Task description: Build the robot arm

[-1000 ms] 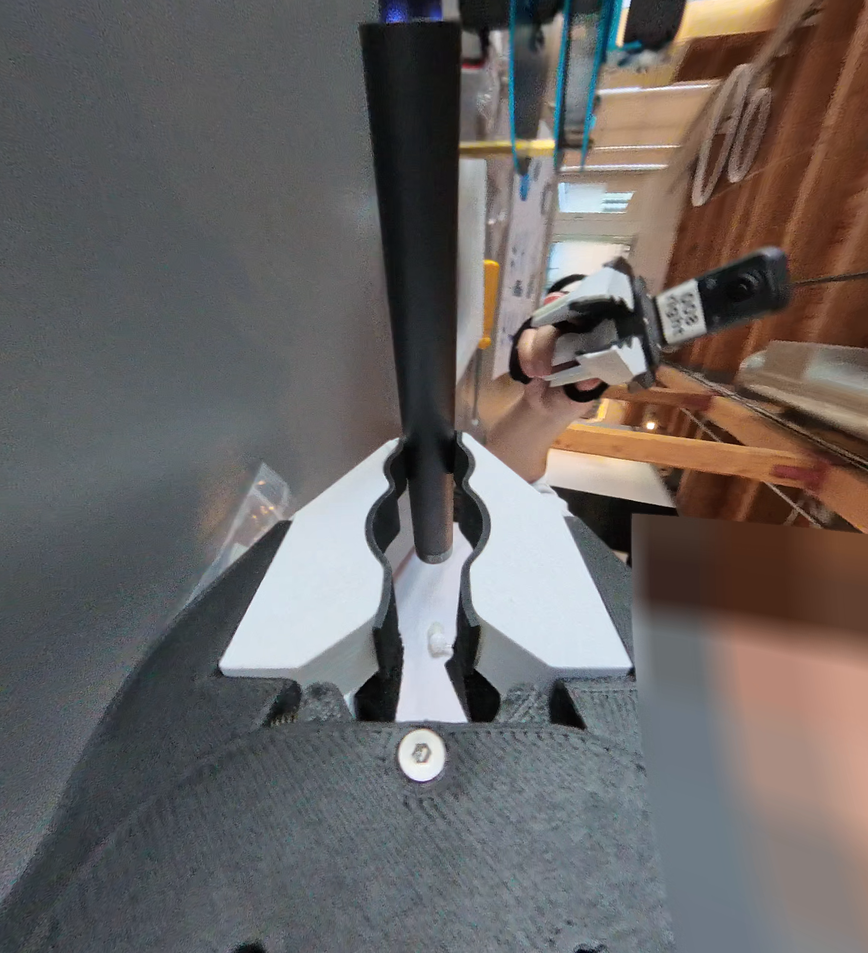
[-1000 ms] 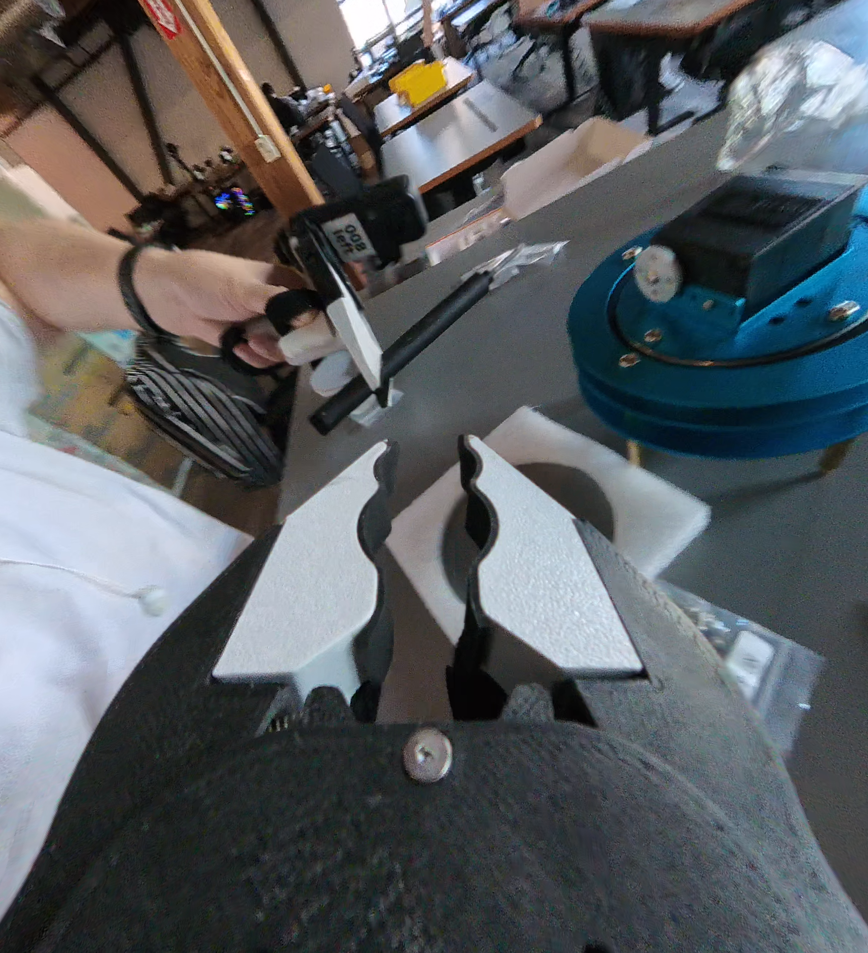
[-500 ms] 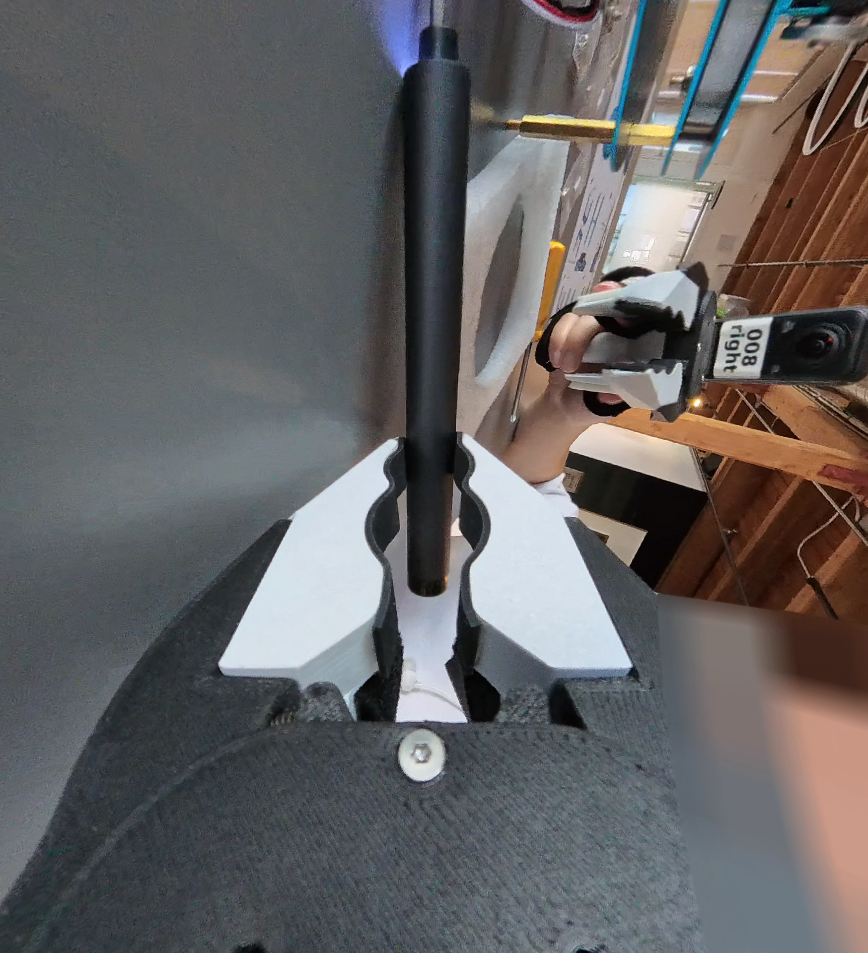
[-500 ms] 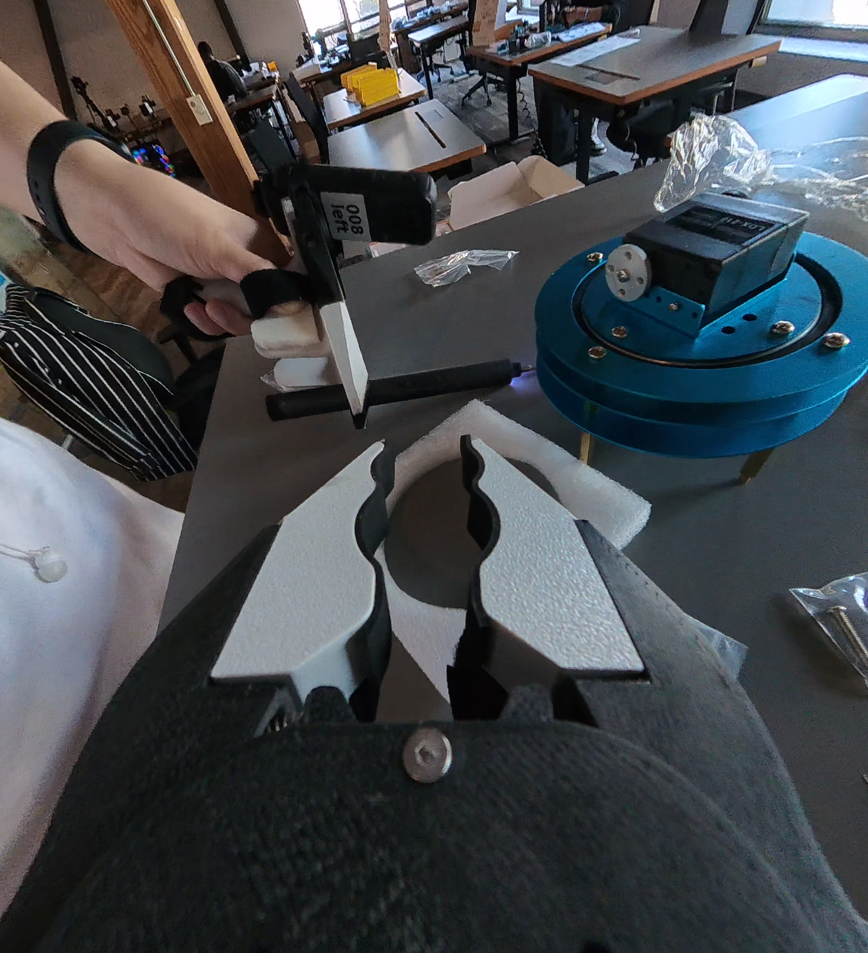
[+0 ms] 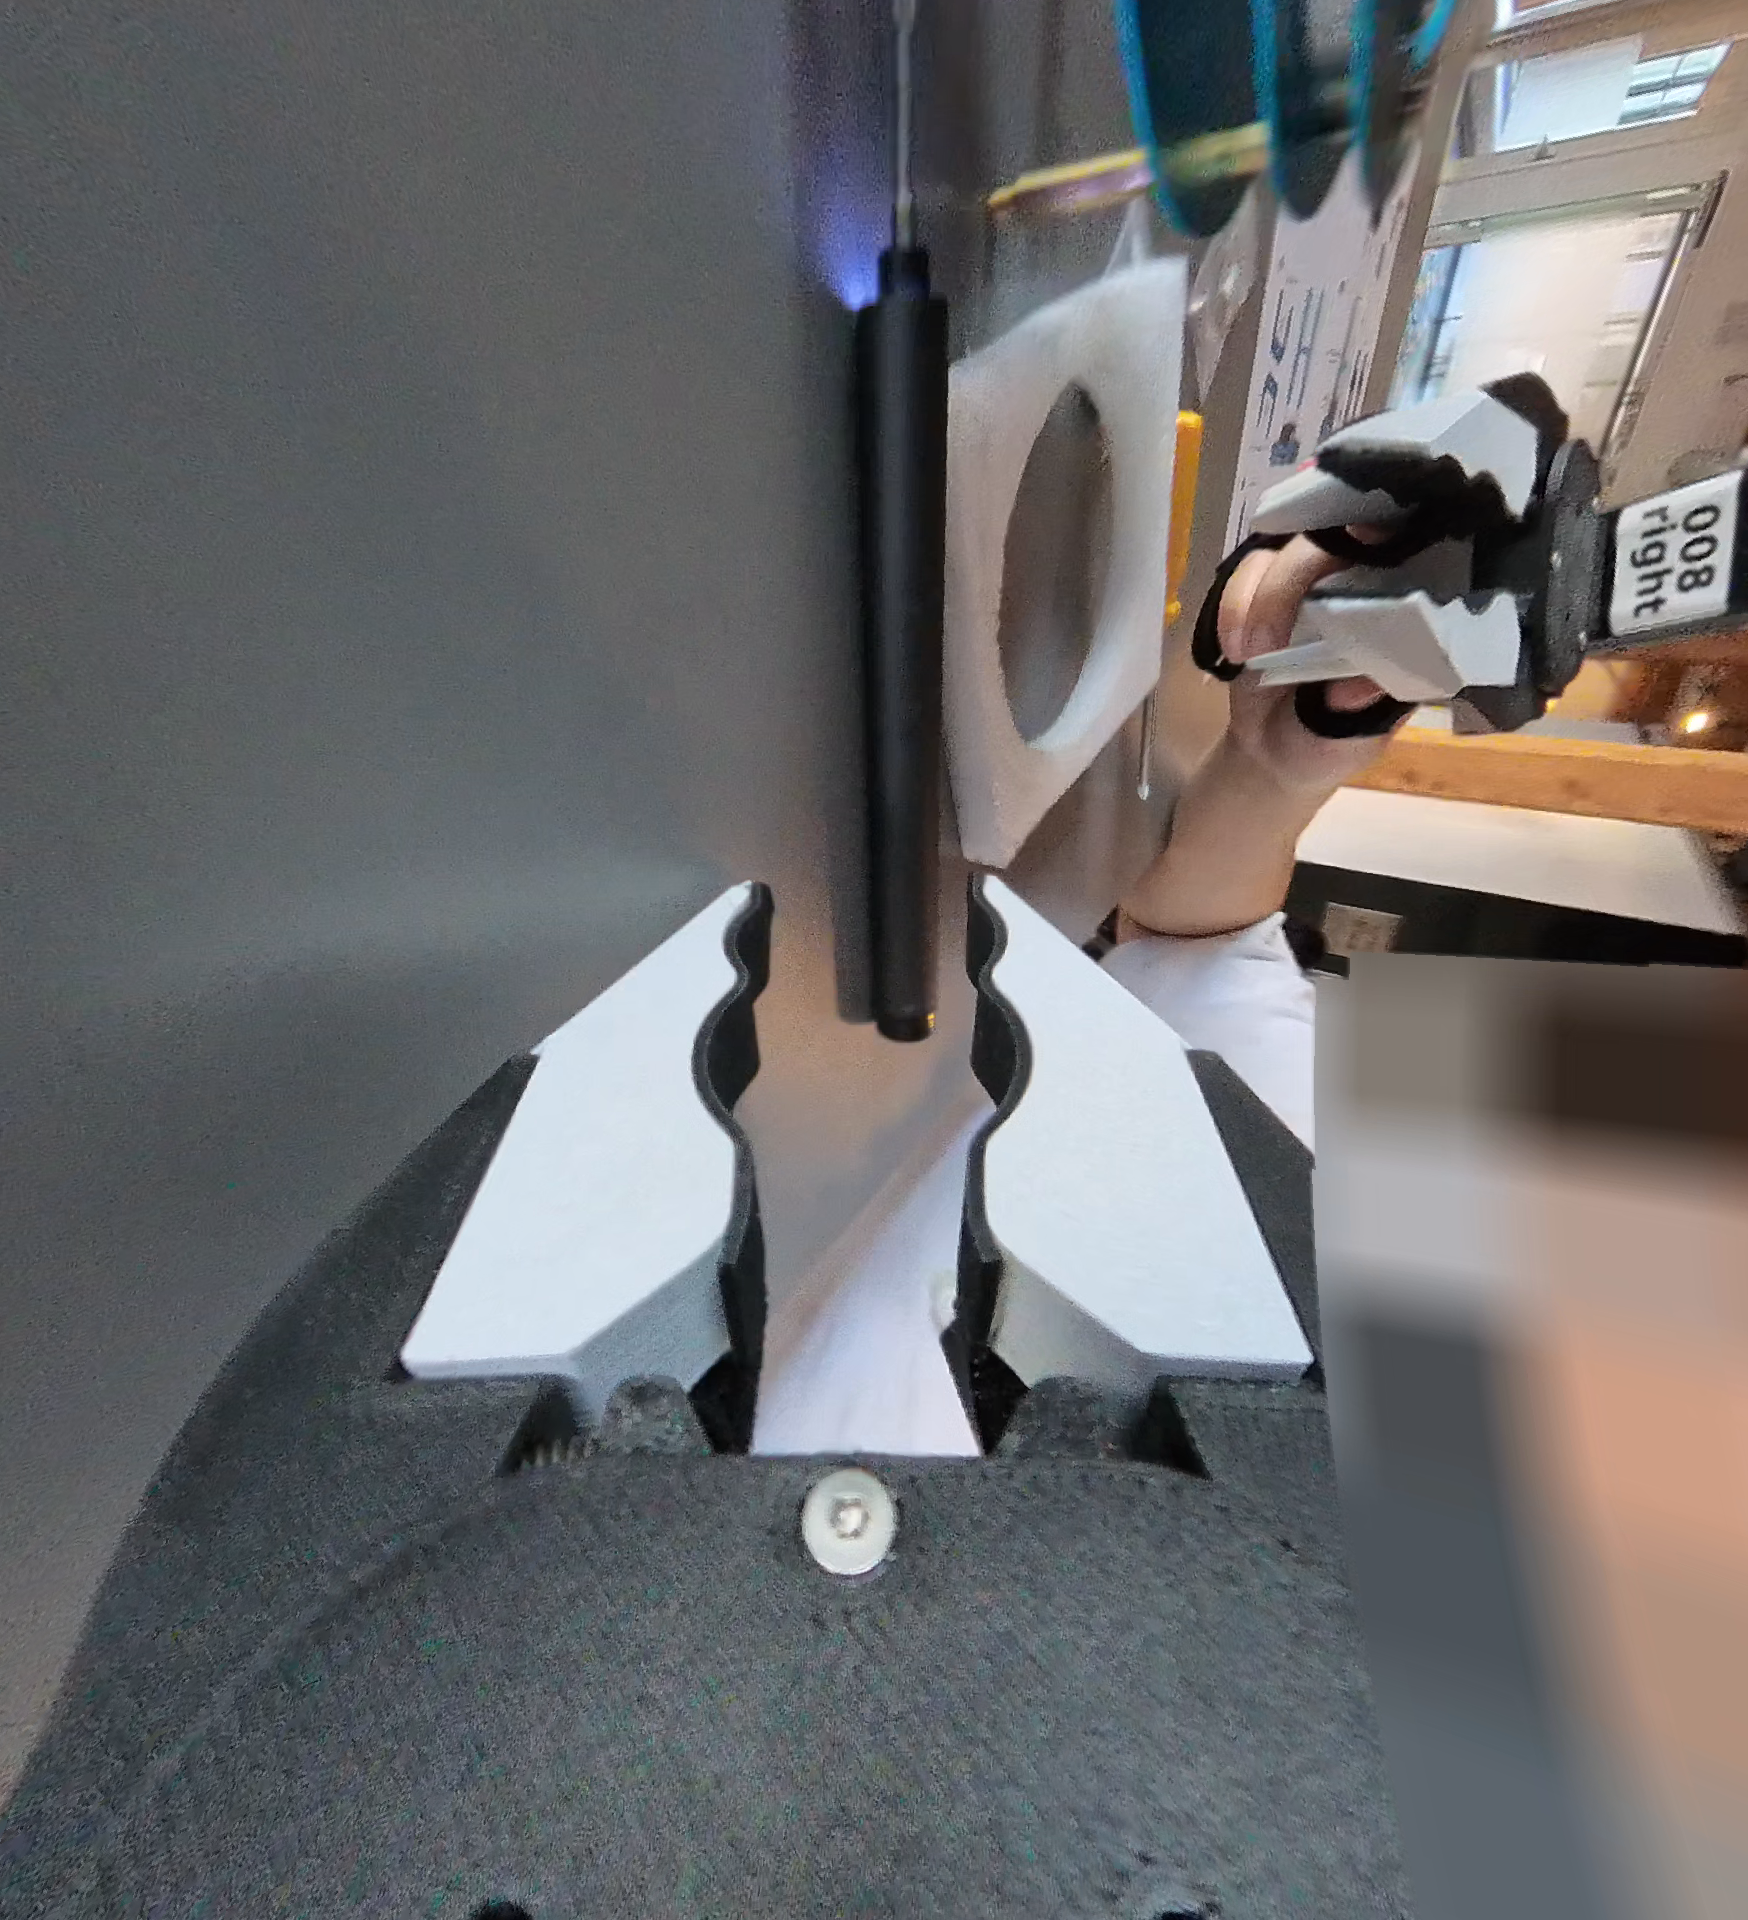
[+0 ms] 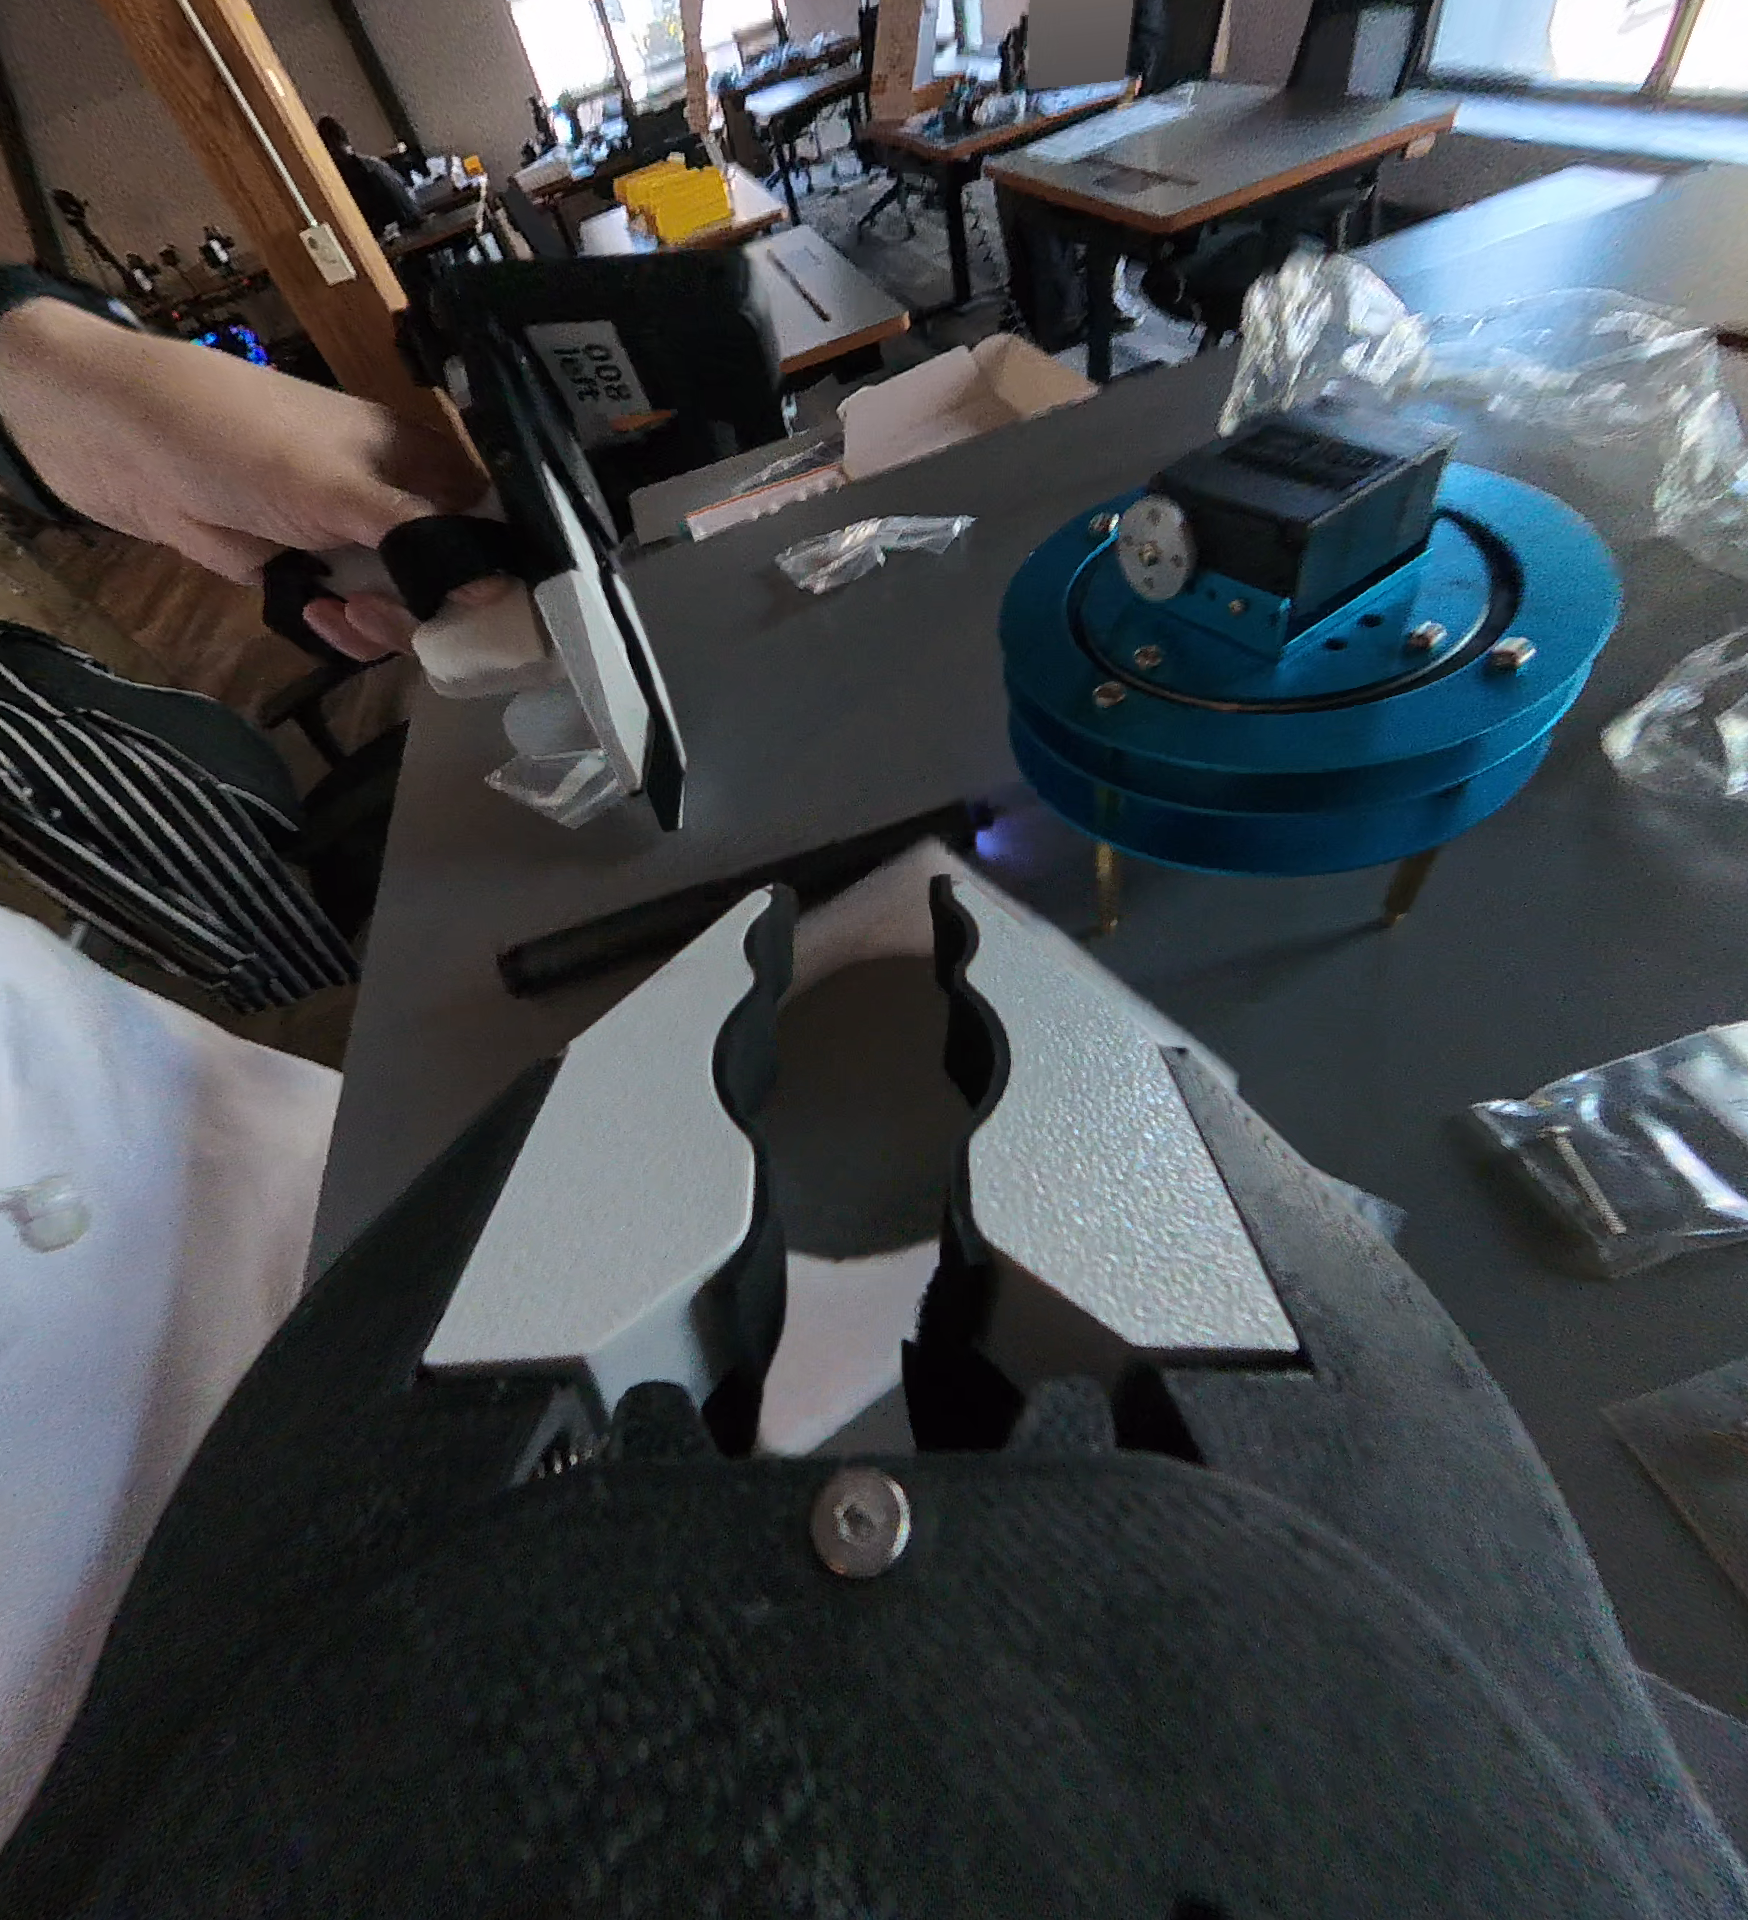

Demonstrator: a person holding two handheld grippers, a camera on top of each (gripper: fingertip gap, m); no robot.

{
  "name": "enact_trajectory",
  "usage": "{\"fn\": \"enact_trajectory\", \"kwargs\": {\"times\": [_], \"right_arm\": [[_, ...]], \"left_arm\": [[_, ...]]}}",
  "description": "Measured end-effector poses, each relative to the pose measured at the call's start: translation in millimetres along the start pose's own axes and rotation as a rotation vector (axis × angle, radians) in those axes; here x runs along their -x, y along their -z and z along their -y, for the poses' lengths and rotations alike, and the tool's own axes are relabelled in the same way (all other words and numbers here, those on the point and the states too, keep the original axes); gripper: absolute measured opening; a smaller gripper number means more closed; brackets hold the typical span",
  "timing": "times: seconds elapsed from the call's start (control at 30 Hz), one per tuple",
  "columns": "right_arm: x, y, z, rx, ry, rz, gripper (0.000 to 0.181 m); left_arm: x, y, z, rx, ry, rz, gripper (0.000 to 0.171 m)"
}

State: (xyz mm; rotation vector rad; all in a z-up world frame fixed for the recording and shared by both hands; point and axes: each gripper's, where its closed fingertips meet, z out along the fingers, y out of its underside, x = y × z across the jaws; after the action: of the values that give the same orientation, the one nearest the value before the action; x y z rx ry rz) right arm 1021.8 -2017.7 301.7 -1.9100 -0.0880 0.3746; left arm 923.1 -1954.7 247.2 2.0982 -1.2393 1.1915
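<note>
A black pen-shaped electric screwdriver point(image 5: 896, 665) lies on the grey table point(image 5: 330, 623), its tip glowing bluish. My left gripper point(image 5: 868, 904) is open, its fingertips on either side of the screwdriver's rear end without touching it. Beside the screwdriver lies a white foam pad with a round hole point(image 5: 1140, 436). My right gripper point(image 6: 862, 904) is open and empty, hovering over that foam pad point(image 6: 828, 1340). The screwdriver point(image 6: 641, 925) lies just beyond its fingertips. The left gripper point(image 6: 667, 800) shows above the screwdriver in the right wrist view, and the right gripper point(image 5: 1265, 587) shows at the right of the left wrist view.
A blue round turntable base point(image 6: 1306, 727) on brass legs carries a black servo block point(image 6: 1296, 499), just past the screwdriver tip. Clear plastic bags point(image 6: 1680, 1143) with screws lie to the right, another bag point(image 6: 870, 545) farther back. The table edge is at the left.
My left gripper has opened and let go of the screwdriver, which now lies on the table. The right gripper has moved closer over the foam pad.
</note>
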Motion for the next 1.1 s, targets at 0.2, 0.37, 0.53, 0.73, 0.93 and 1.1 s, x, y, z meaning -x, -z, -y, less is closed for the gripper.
{"fn": "enact_trajectory", "kwargs": {"times": [0.2, 0.37, 0.53, 0.73, 0.93, 1.1], "right_arm": [[-19, 28, 36, -0.18, 0.106, -0.135, 0.026], [-42, 43, 35, -0.183, 0.082, -0.262, 0.026], [-64, 93, 15, 0.134, -0.06, -0.554, 0.027], [-21, 250, -14, 1.012, -0.201, -1.048, 0.013], [41, 362, -54, 1.605, -0.217, -1.107, 0.009], [79, 474, -108, 1.827, -0.26, -1.017, 0.011]], "left_arm": [[-31, 34, 30, -0.255, -0.4, -0.075, 0.035], [-58, 50, 36, -0.542, -0.706, -0.182, 0.035], [-67, 50, 32, -0.679, -0.793, -0.17, 0.034], [-74, 33, 35, -0.657, -0.795, 0.053, 0.036], [-145, -3, 38, -0.69, -0.862, 0.196, 0.037], [-218, -80, 23, -0.727, -0.858, 0.171, 0.038]]}}
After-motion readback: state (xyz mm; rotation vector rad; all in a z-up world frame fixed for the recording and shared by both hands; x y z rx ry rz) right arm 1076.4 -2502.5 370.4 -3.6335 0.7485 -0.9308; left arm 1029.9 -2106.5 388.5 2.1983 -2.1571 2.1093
